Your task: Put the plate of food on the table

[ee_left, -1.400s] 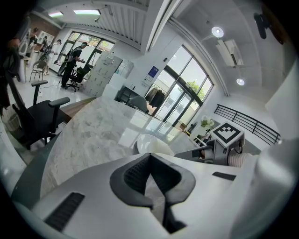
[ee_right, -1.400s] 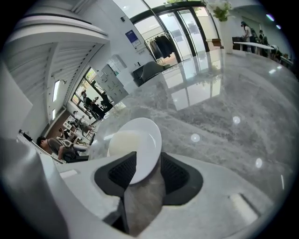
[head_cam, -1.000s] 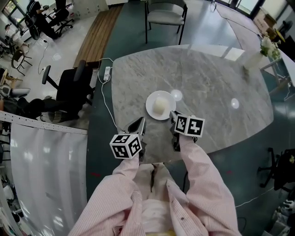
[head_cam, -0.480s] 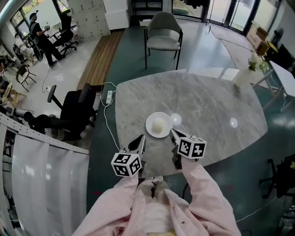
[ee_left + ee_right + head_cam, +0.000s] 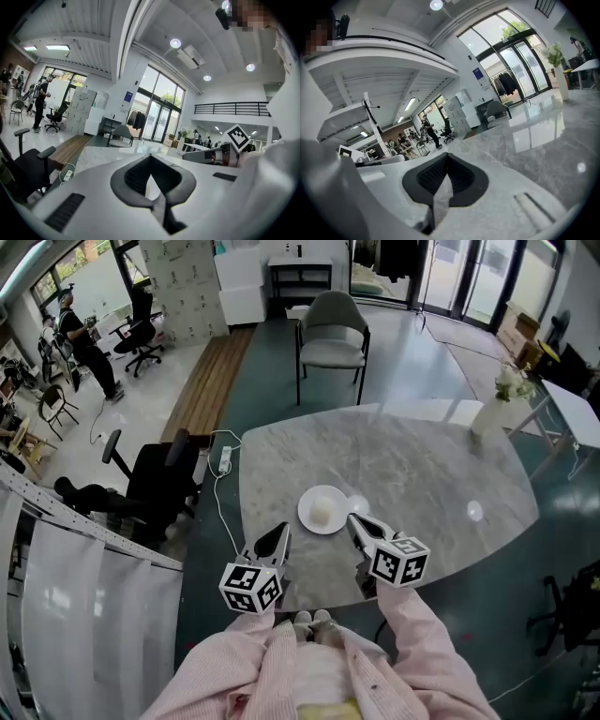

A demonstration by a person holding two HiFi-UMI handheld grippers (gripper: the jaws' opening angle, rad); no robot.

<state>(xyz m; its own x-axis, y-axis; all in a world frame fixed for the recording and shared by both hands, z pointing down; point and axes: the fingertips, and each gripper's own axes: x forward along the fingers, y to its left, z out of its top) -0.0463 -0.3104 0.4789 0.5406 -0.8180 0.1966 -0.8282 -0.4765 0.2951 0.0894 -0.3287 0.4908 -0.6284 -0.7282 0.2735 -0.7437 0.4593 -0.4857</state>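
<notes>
We judged the white plate (image 5: 322, 510) on the marble table (image 5: 422, 465) stiff and breakable, best gripped at its rim. Left gripper (image 5: 281, 532) and right gripper (image 5: 353, 519) were pinched together, empty.

A white plate (image 5: 307, 513) bearing a pale mound of food (image 5: 322, 512) lies on the grey marble table (image 5: 422, 474), near its front edge. The left gripper (image 5: 277, 538) and right gripper (image 5: 356, 523) point at it, tips just beside the plate. A grey chair (image 5: 332, 329) stands beyond the table.
</notes>
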